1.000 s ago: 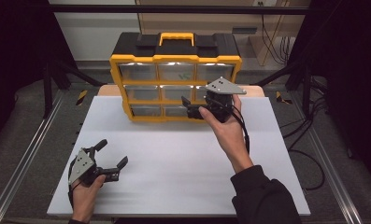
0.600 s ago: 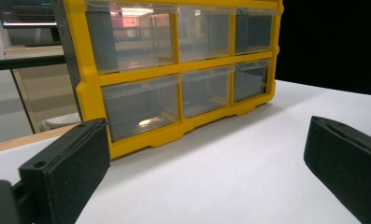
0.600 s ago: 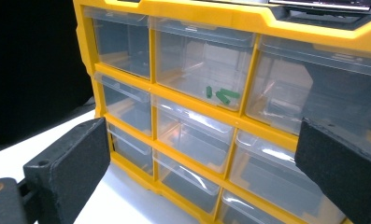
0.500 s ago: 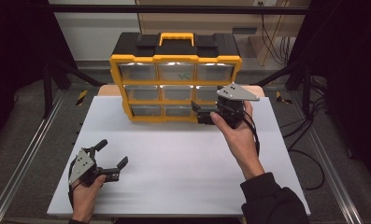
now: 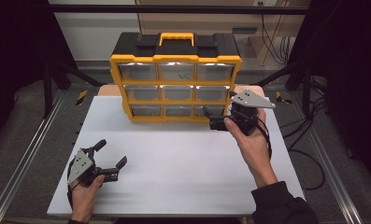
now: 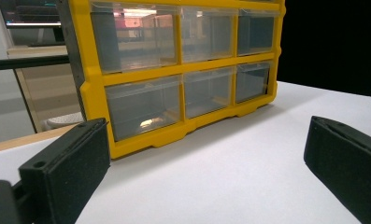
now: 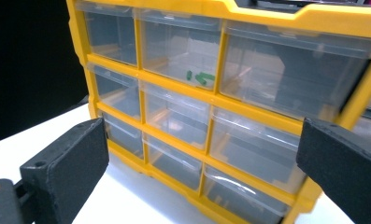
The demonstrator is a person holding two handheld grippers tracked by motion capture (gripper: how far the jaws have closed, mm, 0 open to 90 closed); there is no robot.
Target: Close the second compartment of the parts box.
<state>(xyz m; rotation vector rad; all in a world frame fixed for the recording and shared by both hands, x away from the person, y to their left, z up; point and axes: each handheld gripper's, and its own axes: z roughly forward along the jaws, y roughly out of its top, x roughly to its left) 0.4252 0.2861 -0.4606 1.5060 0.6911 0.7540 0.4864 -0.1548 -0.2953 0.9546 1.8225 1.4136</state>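
Yellow-framed parts organizer (image 5: 175, 88) stands upright at the far edge of the white tabletop (image 5: 183, 163). Black plastic top with a yellow carry handle (image 5: 176, 37); front is a three-by-three grid of clear, glossy, boxy drawers, all pushed in. Small green pieces (image 7: 199, 77) lie inside the top-middle drawer (image 5: 176, 71). Tabletop is matte and smooth.

Right gripper (image 5: 212, 122): held at the organizer's lower right corner, close to the bottom-right drawer (image 5: 211, 110), whether touching I cannot tell. Hand (image 5: 248, 140) wraps it from below, forearm reaching forward, grey three-cornered plate on top. Jaws spread wide, blocky black pads with a grainy face, nothing between them.

Left gripper (image 5: 112, 158): low over the near-left part of the table, well apart from the organizer, cradled in the left hand (image 5: 86, 191). Jaws wide apart, empty, pointing toward the organizer's lower drawers.
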